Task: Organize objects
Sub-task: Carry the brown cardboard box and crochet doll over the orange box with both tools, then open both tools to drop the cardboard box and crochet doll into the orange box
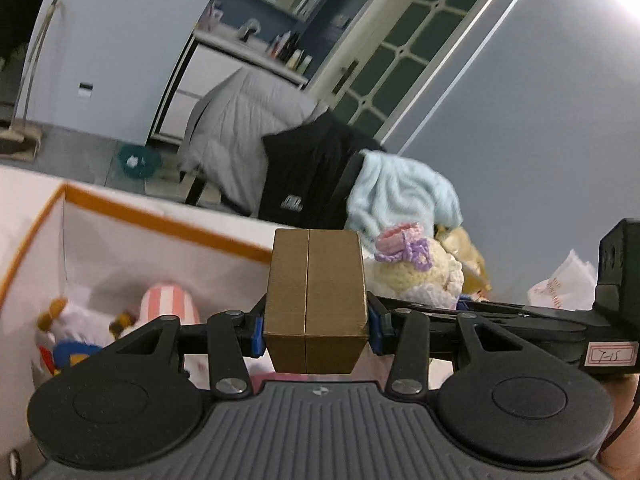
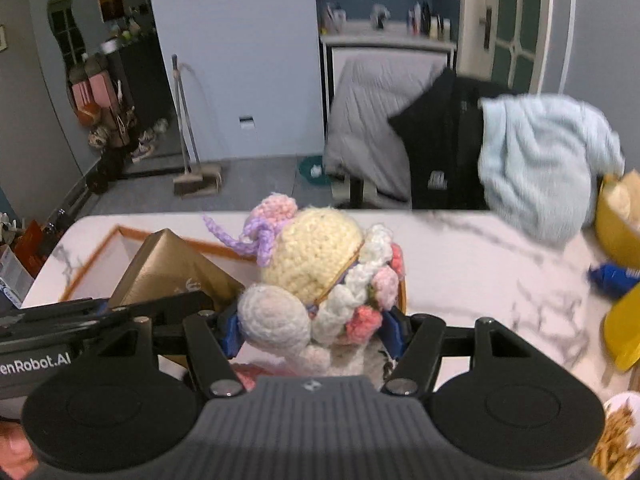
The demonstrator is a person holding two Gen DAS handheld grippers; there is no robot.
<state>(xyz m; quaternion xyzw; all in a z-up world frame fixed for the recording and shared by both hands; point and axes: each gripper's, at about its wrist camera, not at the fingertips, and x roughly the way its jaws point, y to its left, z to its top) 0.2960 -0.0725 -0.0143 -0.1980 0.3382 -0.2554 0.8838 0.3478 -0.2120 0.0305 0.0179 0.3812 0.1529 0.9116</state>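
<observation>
At lower centre of each view, the left gripper (image 1: 316, 300) jaws pinch a stiff, light gold box (image 1: 316, 280), the right gripper (image 2: 312, 328) a soft doll (image 2: 312, 264), best squeezed mid-body.

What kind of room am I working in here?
Most likely a lived-in home, perhaps a dining area: a marble-look table, jackets draped over a chair, a broom against the wall, and a washbasin counter with bottles behind.

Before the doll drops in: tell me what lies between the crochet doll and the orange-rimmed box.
The gold box, clamped in the left gripper, sits between the crochet doll and the orange-rimmed box; the right wrist view shows it.
</observation>
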